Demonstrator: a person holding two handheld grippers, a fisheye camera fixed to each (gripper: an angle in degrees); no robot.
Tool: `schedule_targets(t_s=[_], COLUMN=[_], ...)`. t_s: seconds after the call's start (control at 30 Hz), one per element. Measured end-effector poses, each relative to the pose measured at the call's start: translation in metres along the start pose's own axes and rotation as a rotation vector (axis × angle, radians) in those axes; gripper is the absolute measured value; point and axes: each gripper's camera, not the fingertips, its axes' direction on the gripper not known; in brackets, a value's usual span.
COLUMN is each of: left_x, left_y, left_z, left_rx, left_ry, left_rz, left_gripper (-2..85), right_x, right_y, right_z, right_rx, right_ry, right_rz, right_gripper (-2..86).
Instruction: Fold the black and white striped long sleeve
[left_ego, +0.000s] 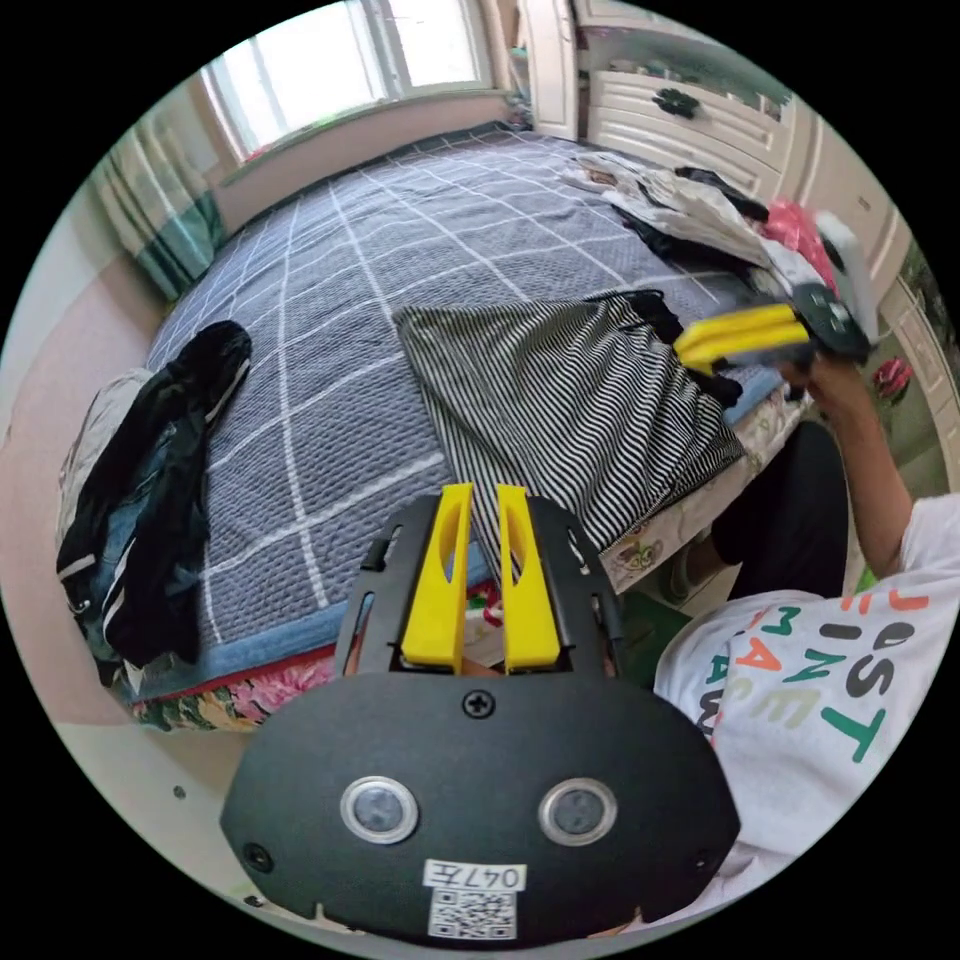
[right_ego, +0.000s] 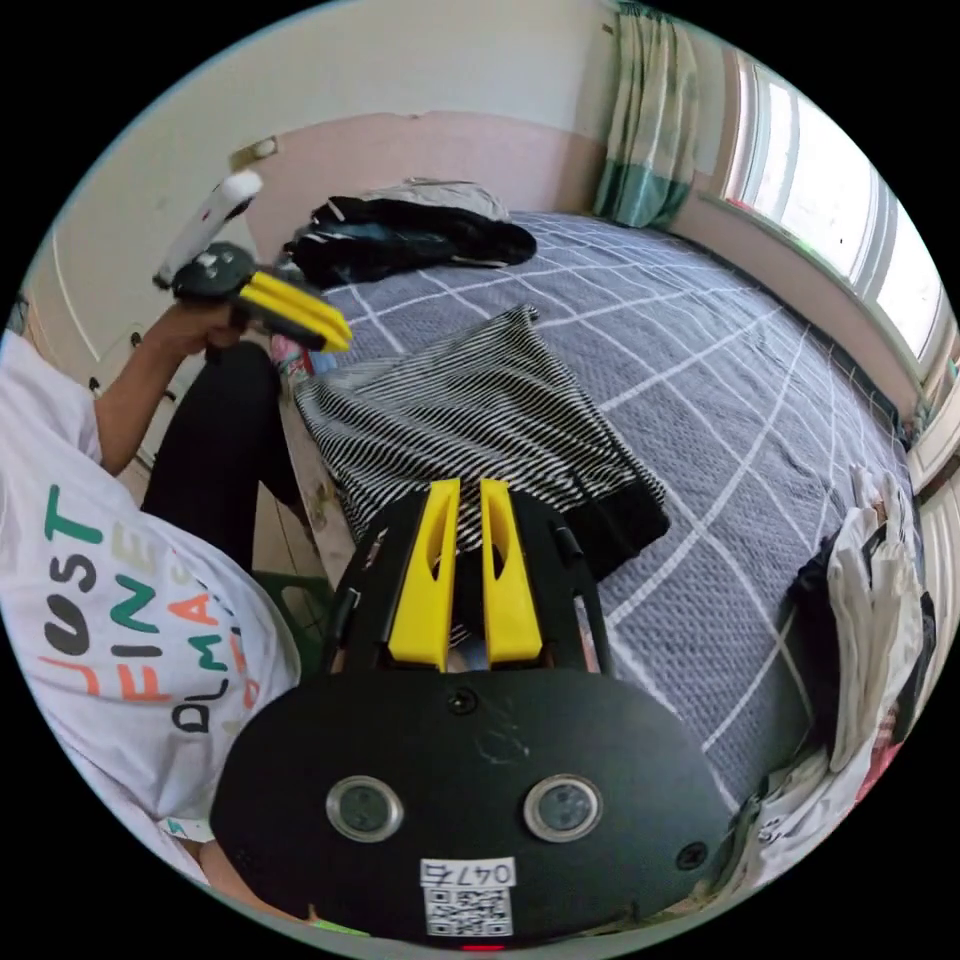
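A bed with a grey checked cover (left_ego: 350, 300) stands under a bright window (left_ego: 330, 60) with green curtains (right_ego: 645, 120), beside white cabinets (left_ego: 690, 120) and pink walls (right_ego: 430, 160).

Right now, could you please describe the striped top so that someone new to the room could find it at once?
Start at the bed with the grey grid-patterned cover. At its near edge, by the person, lies the striped long sleeve, folded into a rough rectangle. Its fine black and white stripes set it apart from the dark clothes pile and the pale clothes heap at opposite sides.

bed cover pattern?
Grey-blue bed cover with a white grid of lines; clearest in the left gripper view.
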Motion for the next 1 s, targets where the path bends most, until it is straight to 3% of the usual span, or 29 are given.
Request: schedule_targets(t_s=[0.13,0.3,0.47,0.63,0.83,1.0], left_x=[-0.037,-0.085,-0.079,-0.079,-0.076,-0.094], left_y=[0.008,0.005,0.015,0.036,0.033,0.026], left_z=[0.005,0.037,0.063,0.065,0.066,0.062], left_rx=[0.025,-0.02,-0.119,-0.03,-0.036,-0.051], left_ry=[0.01,0.335,0.313,0.403,0.43,0.478], left_rz=[-0.097,-0.184,-0.19,-0.325,-0.336,-0.352], left_gripper=[8.4,10.6,10.4,8.8,12.7,21.8], right_x=[-0.019,-0.009,0.013,0.047,0.134,0.17], right_y=[0.028,0.042,0.058,0.06,0.039,0.019], right_z=[0.031,0.002,-0.016,-0.02,0.017,0.049], right_rx=[-0.104,0.045,0.093,0.166,0.104,0.006], right_ry=[0.031,0.1,0.182,0.272,0.039,-0.079], right_rz=[0.016,0.116,0.194,0.241,0.339,0.329], right_gripper=[1.5,3.9,6.1,13.9,17.3,18.8])
